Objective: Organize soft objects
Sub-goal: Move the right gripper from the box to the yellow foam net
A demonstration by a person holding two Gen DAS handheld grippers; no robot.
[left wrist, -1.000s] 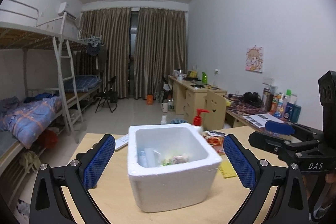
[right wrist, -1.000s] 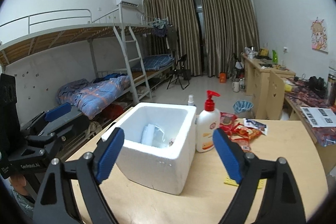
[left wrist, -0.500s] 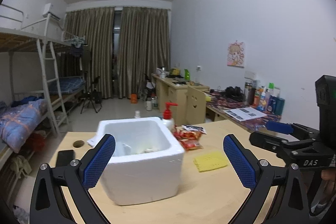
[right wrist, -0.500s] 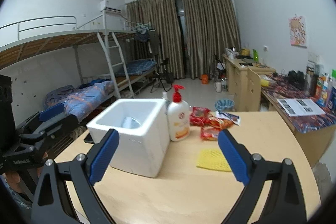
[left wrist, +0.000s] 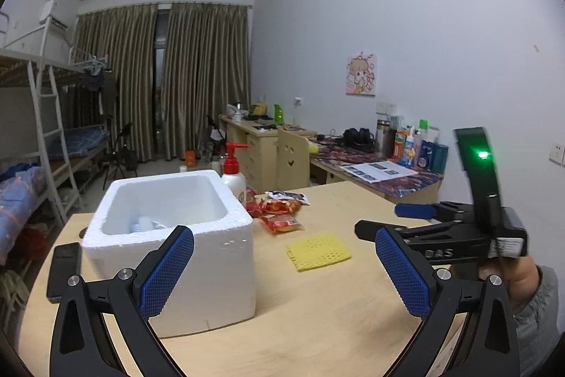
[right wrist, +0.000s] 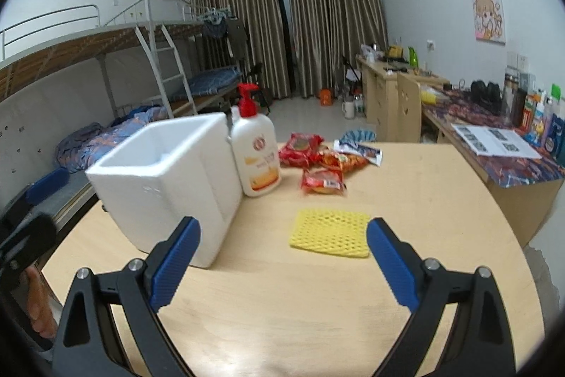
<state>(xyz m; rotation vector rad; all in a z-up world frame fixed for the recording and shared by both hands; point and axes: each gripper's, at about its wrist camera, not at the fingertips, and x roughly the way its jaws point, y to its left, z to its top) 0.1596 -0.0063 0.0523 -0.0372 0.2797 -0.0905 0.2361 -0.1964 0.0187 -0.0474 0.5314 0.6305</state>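
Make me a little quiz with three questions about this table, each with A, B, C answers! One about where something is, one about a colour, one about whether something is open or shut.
1. Where does the pump bottle stand?
A. Right beside the white foam box
B. Inside the box
C. On the yellow foam net

2. What colour is the bottle's pump top?
A. Green
B. Red
C. Black

3. How are the jaws of the right gripper?
A. Shut on a snack packet
B. Shut on nothing
C. Open, holding nothing

Answers:
1. A, the bottle stands on the table against the box's side.
2. B, the pump top is bright red over a white body.
3. C, both blue pads stand wide apart, with only table and the net seen between them.
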